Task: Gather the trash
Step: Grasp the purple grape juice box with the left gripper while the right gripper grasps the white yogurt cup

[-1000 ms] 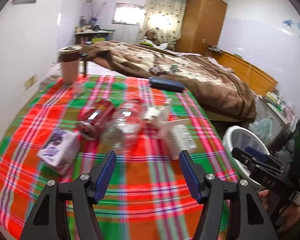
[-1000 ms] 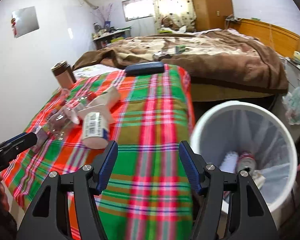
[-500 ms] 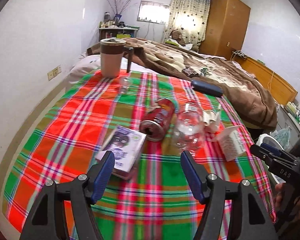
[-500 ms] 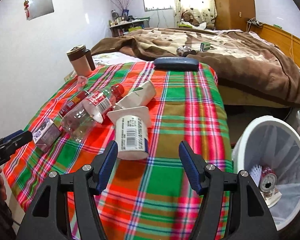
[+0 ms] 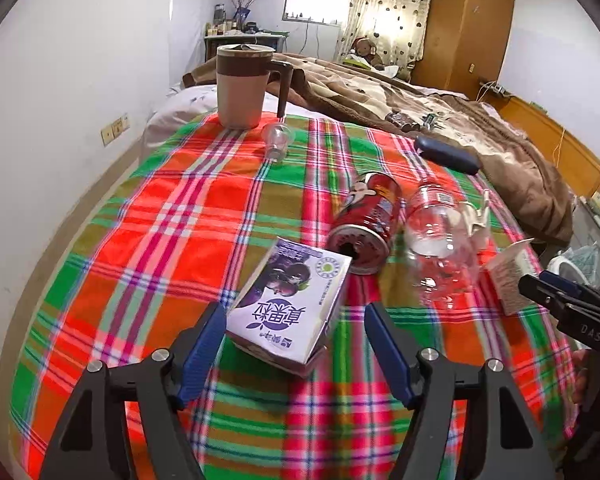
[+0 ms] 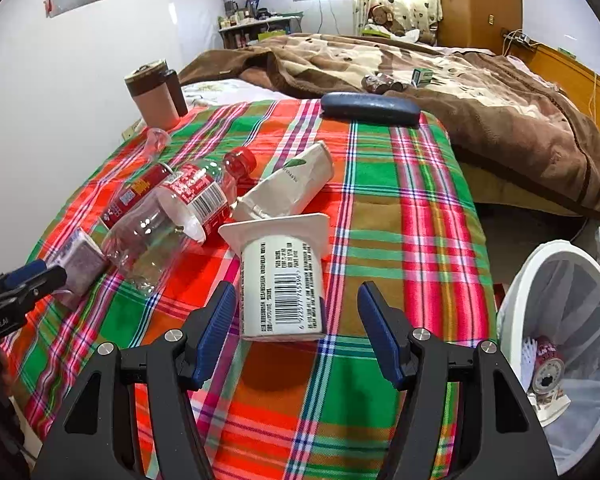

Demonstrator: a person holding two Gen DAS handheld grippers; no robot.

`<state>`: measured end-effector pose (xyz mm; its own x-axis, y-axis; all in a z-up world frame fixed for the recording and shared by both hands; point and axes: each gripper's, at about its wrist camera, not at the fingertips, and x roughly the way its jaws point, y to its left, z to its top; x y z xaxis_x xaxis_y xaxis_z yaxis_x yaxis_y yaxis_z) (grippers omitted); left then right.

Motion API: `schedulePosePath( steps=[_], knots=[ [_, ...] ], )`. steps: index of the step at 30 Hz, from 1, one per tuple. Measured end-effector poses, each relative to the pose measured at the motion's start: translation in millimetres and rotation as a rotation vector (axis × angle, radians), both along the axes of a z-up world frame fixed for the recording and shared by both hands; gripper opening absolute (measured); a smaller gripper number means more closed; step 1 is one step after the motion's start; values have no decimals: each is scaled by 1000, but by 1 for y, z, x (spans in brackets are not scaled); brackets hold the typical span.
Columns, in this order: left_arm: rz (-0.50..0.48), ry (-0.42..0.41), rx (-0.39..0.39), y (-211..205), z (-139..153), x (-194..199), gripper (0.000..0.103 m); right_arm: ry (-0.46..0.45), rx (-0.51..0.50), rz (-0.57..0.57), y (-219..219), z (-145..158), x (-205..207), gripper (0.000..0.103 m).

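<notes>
On plaid cloth (image 5: 148, 240) by bed (image 6: 480, 92): trash scattered; both tools apart, left (image 5: 296, 316) just widened, right (image 6: 298, 300).

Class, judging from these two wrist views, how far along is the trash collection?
Done: a can already lies in the white bin. In hand: nothing yet; the left gripper, jaws just opening, straddles the purple carton, and the open right gripper straddles the yogurt cup. Left: red can, clear bottle, paper pouch.

Red-green plaid cloth (image 5: 148, 240), purple carton (image 5: 288, 304), red can (image 5: 368, 220).
</notes>
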<state>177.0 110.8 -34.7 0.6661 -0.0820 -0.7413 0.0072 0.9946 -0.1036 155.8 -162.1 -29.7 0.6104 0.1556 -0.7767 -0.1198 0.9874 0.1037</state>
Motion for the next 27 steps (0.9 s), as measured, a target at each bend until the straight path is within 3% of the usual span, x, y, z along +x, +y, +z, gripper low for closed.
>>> schedulePosePath(
  steps=[6, 12, 21, 27],
  knots=[
    [-7, 12, 12, 3, -3, 12, 72, 24, -21, -10, 7, -5, 7, 65],
    [-51, 2, 80, 0, -1, 12, 72, 32, -9, -13, 8, -8, 7, 65],
    [-116, 12, 70, 3, -2, 16, 73, 50, 4, -26, 5, -14, 9, 65],
    [-154, 62, 59, -3, -13, 29, 73, 61, 5, -15, 6, -16, 11, 65]
  ],
)
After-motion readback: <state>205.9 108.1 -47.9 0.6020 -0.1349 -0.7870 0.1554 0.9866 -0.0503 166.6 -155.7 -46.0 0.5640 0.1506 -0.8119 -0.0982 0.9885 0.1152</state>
